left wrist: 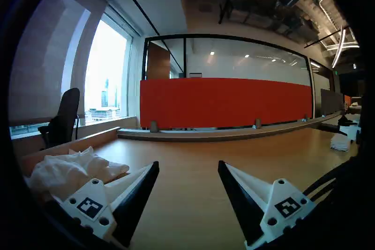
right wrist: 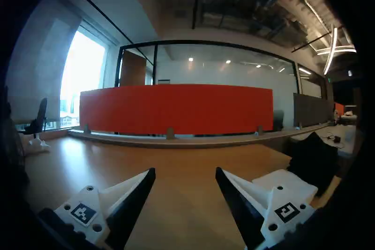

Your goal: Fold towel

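— How do the claws stand?
— The left claw [left wrist: 188,162] sits low over the wooden surface [left wrist: 197,151], fingers apart, nothing between them. The right claw [right wrist: 185,169] is the same: spread wide and empty.
— And the towel?
— In the left gripper view a crumpled white towel [left wrist: 70,168] lies on the surface at eight o'clock, just beside the left claw. I cannot tell whether they touch.
— Farther off?
— A red panel [left wrist: 225,102] at twelve o'clock and a black chair [left wrist: 63,118] at nine, by the window [left wrist: 105,81].
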Available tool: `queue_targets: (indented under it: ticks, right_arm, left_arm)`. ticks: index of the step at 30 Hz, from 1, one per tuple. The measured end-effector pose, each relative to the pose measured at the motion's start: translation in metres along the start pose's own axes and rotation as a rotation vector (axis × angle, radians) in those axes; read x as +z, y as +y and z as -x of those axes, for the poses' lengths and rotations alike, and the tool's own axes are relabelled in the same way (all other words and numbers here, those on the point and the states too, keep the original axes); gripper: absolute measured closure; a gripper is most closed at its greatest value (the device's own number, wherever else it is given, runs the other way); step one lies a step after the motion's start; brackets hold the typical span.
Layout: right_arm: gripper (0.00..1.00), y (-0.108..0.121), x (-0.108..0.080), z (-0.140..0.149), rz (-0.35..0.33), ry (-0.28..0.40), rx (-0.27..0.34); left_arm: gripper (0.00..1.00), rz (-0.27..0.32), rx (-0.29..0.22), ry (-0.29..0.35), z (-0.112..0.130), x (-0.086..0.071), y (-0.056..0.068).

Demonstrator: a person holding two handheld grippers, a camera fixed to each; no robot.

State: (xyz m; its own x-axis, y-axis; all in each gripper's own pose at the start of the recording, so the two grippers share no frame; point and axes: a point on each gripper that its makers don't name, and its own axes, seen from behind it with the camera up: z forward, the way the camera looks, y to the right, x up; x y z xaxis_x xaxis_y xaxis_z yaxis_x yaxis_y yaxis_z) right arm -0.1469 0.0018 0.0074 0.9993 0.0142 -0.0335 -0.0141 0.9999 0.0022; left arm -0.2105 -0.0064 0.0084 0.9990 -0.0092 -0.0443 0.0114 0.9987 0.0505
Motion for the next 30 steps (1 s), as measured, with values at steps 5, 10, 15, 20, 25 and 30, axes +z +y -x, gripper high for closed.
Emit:
queue_targets:
  ticks: [5, 10, 15, 20, 25, 30]
  right_arm:
    - [0.01, 0.0003, 0.0001, -0.0002, 0.000, 0.000, 0.000]
    - [0.01, 0.0001, -0.0001, -0.0003, 0.000, 0.000, 0.000]
    - [0.01, 0.0000, 0.0001, -0.0005, 0.000, 0.000, 0.000]
    - [0.01, 0.0000, 0.0004, -0.0003, 0.000, 0.000, 0.000]
    - [0.01, 0.0000, 0.0000, 0.0001, 0.000, 0.000, 0.000]
    - [0.01, -0.0002, -0.0001, 0.0003, 0.000, 0.000, 0.000]
  left_arm:
    - [0.07, 0.000, 0.000, -0.001, -0.0015, -0.0010, -0.0001]
    - [0.07, 0.000, 0.000, -0.001, -0.0027, -0.0014, -0.0007]
    - [0.07, 0.000, 0.000, -0.001, -0.0040, -0.0019, -0.0012]
    - [0.07, 0.000, 0.000, -0.002, -0.0048, -0.0016, -0.0012]
    - [0.07, 0.000, 0.000, -0.002, -0.0051, -0.0015, -0.0016]
    - [0.07, 0.001, -0.001, -0.002, -0.0053, -0.0011, -0.0020]
